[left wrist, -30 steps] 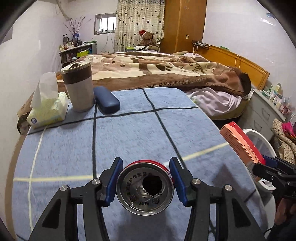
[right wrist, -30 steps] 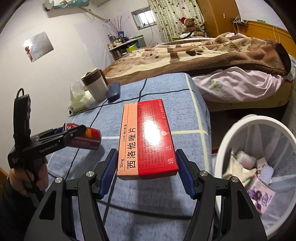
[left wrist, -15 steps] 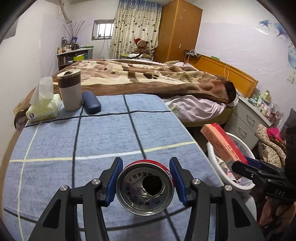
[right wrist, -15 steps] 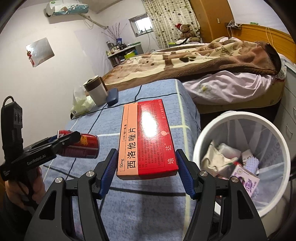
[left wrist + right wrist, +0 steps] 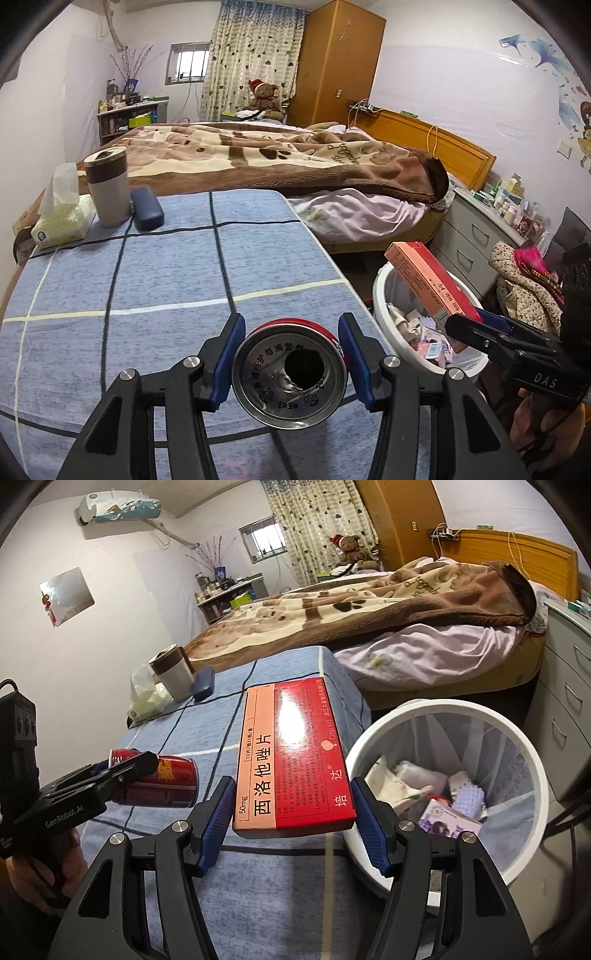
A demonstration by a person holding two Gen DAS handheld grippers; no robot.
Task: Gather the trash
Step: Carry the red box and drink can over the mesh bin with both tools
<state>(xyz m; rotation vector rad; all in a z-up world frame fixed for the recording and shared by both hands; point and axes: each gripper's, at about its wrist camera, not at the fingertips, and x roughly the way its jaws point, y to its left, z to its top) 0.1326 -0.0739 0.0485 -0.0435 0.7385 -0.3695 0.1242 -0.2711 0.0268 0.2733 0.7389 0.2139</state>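
Your table, under its blue checked cloth, ends just left of the white round mesh waste bin, part full. Right gripper: jaws clamped on the red and salmon medicine carton, near the rim but not over it. Carry it above the opening, then release. Left gripper: jaws tight on the red aluminium drink can, over the table's near right edge; it follows.

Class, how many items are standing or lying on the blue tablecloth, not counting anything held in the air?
3, all at the far left corner: a tissue pack, a tumbler beside it, and a dark blue case right of the tumbler. None looks hidden.
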